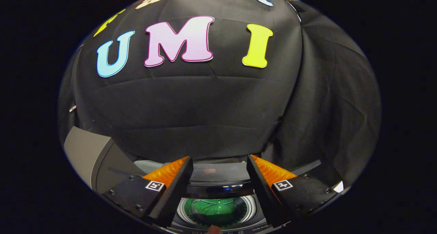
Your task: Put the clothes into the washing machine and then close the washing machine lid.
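1. Clothes (pixel 215 208): green garment lying down in the washing machine drum (pixel 251 206), seen between the fingers and below them, so the loading step looks done.
2. Gripper (pixel 219 172): fingers spread wide apart, gripping nothing; empty gap between them, drum opening underneath.
3. Washing machine lid (pixel 218 174): dark panel just beyond the fingertips, apparently raised at the back of the opening; exact angle hard to tell from here.
4. Judged next: closing the lid. Likely trouble: fingers straddling the lid edge without catching it, so a push slips off; or a lid dropped too fast and slamming.
5. Further risk: a fold of garment riding up over the drum rim and stopping the lid from seating; none seen at the rim now, though the near side is hidden.
6. Around: grey cabinet (pixel 85 152) standing off to the left of the machine, apart from the fingers; black cloth wall (pixel 191 107) close behind the machine, leaving little room behind the lid.
7. Small rounded pale shape (pixel 214 230) at the near rim, too little shown to identify.
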`<state>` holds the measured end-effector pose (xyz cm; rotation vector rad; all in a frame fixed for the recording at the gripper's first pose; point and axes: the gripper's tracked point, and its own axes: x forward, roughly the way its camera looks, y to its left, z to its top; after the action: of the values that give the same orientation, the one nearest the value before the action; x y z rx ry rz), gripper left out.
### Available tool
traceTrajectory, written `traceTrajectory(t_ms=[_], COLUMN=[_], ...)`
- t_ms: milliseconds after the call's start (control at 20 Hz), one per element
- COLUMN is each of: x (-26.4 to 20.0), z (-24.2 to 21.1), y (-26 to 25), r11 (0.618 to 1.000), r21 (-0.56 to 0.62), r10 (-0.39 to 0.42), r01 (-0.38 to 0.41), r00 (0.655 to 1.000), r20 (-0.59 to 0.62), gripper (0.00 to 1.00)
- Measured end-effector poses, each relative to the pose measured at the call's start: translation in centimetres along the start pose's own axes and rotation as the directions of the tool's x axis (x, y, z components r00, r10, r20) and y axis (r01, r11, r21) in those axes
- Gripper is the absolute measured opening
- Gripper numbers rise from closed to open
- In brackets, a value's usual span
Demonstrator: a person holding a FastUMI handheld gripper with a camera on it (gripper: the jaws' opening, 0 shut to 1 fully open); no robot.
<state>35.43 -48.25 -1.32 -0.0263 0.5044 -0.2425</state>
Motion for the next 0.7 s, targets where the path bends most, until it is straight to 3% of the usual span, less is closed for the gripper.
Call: traceTrajectory(t_ms=[700], x=[0.35], z=[-0.79], y=[-0.13], r11=[1.000], r21=[0.011], r10=[0.002], r01=[-0.002], r00=[1.000], r20=[-0.031], gripper=[0.99])
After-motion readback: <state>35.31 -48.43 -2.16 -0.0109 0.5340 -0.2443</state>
